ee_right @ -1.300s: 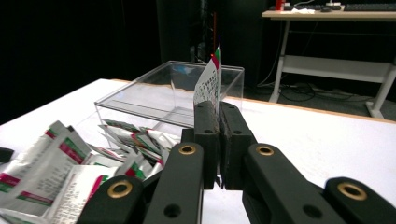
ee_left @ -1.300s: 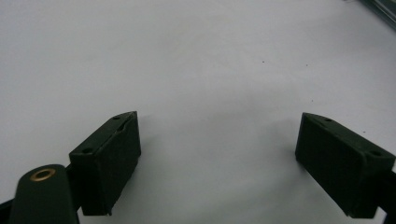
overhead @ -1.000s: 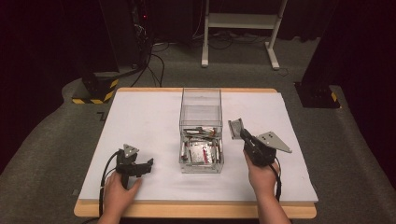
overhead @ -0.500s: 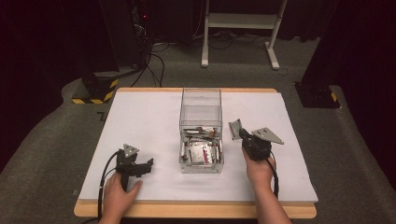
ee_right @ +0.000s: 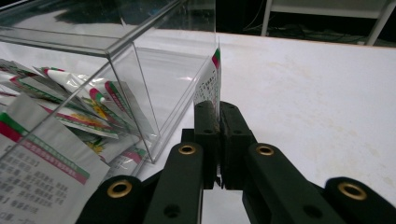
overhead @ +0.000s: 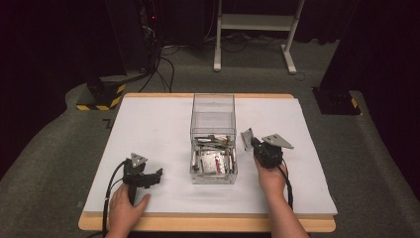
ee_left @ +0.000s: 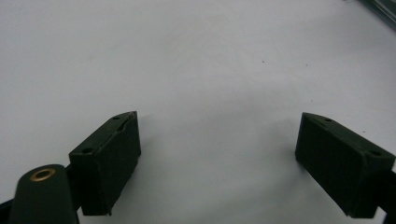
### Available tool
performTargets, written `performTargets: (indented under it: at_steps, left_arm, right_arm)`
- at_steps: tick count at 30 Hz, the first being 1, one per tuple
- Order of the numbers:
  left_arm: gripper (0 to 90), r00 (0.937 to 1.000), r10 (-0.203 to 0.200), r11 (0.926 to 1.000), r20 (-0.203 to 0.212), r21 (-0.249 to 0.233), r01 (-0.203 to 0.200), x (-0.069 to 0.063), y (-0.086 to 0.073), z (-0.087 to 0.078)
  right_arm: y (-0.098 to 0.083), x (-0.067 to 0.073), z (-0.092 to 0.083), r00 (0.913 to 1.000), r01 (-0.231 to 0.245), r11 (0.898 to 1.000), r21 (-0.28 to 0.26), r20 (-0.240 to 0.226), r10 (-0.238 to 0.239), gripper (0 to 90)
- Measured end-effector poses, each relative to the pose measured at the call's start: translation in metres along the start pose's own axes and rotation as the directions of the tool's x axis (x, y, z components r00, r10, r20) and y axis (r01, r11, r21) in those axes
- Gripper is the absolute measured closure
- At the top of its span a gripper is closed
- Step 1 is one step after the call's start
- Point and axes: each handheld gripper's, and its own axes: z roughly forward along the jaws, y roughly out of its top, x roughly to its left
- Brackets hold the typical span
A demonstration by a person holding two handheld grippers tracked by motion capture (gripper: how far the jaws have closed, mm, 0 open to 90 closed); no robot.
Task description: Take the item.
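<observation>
Right gripper: clamped flat on one sachet, pinched at its lower edge, standing upright above the jaws just beside the near right corner of the clear box. Also seen from the high view, right gripper a little off the box's right wall, sachet raised edge-on. Left gripper: jaws wide apart, nothing between, resting low over the bare white tabletop, well apart from the box; in the high view, left gripper near the front left of the table.

Judged step: setting the single sachet down on the table beside the box, or carrying it clear of it.

To do it well: keep the pinch firm until the sachet is low, since a thin foil pack probably slips or flops once tilted. Stay clear of the box wall to avoid nudging it. Lay the pack flat rather than dropping it on edge. Open only when it rests on the surface. Keep the left one idle and out of the path.
</observation>
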Motion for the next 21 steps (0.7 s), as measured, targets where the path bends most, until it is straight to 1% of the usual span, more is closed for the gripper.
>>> performTargets:
  at_steps: [6,11,21]
  left_arm:
    - [14.2,1.0000,-0.001,1.0000,0.001,0.000,0.001,0.0000,0.0000,0.0000]
    - [14.2,1.0000,-0.001,1.0000,0.001,0.000,0.001,0.0001,0.0000,0.0000]
    - [14.3,1.0000,-0.001,1.0000,0.002,0.000,0.001,0.0001,0.0000,0.0001]
  right_arm:
    - [-0.0021,-0.0010,0.0040,1.0000,-0.008,1.000,0.015,0.001,0.008,87.5]
    - [-0.0045,-0.0017,0.0084,0.9999,-0.007,0.999,0.036,0.013,0.006,87.2]
    - [-0.0058,-0.0025,0.0106,0.9998,-0.002,0.999,0.041,0.019,0.001,86.9]
